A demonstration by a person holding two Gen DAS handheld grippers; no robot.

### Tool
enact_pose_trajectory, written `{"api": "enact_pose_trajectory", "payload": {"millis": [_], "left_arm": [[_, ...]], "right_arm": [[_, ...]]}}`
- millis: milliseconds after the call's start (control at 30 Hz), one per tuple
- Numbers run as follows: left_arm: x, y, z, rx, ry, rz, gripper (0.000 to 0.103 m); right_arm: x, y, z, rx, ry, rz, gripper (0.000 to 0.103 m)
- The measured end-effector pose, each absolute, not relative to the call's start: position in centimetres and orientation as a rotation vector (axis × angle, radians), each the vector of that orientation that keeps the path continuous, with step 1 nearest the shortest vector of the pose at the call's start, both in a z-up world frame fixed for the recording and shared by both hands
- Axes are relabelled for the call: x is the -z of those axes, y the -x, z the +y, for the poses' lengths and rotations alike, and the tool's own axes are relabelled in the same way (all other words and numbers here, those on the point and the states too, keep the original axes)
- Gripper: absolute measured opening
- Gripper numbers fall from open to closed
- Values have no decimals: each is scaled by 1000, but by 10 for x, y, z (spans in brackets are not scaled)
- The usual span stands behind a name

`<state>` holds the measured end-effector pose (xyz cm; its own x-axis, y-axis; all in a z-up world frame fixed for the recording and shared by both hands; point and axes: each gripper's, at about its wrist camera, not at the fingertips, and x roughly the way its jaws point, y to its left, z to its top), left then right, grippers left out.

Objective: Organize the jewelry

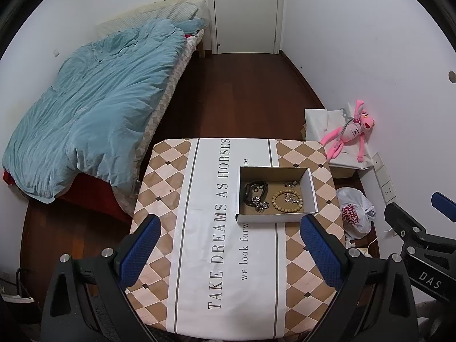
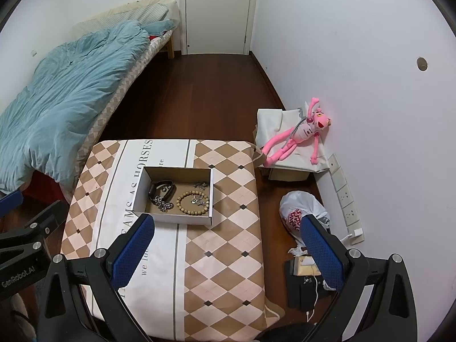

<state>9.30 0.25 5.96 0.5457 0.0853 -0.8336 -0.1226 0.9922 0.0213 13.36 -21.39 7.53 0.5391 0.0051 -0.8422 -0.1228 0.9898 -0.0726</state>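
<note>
A shallow cardboard box (image 1: 312,189) (image 2: 136,188) sits on the table with the checkered cloth (image 1: 228,256) (image 2: 222,228). Inside lie a black wristband (image 1: 252,189) (image 2: 159,189), a silver chain (image 1: 260,205) (image 2: 164,205), a wooden bead bracelet (image 1: 286,201) (image 2: 192,202) and small silver pieces (image 1: 290,183) (image 2: 201,185). My left gripper (image 1: 230,229) is open and empty, held above the table's near side, short of the box. My right gripper (image 2: 228,229) is open and empty, to the right of the box. The right gripper also shows at the left wrist view's right edge (image 1: 413,228).
A bed with a blue duvet (image 1: 94,108) (image 2: 57,91) stands left of the table. A pink plush toy (image 1: 350,131) (image 2: 299,131) lies on a covered box by the right wall. A white plastic bag (image 1: 354,212) (image 2: 302,208) and chargers (image 2: 305,285) are on the floor. A door (image 1: 246,11) stands at the back.
</note>
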Motion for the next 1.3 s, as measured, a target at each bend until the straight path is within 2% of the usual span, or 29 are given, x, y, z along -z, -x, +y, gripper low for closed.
{"api": "enact_pose_trajectory", "payload": {"millis": [1300], "left_arm": [[-60,-92,4,-120,31,987,100]], "right_arm": [[-70,-137,-212,-80,135,1014,103]]}}
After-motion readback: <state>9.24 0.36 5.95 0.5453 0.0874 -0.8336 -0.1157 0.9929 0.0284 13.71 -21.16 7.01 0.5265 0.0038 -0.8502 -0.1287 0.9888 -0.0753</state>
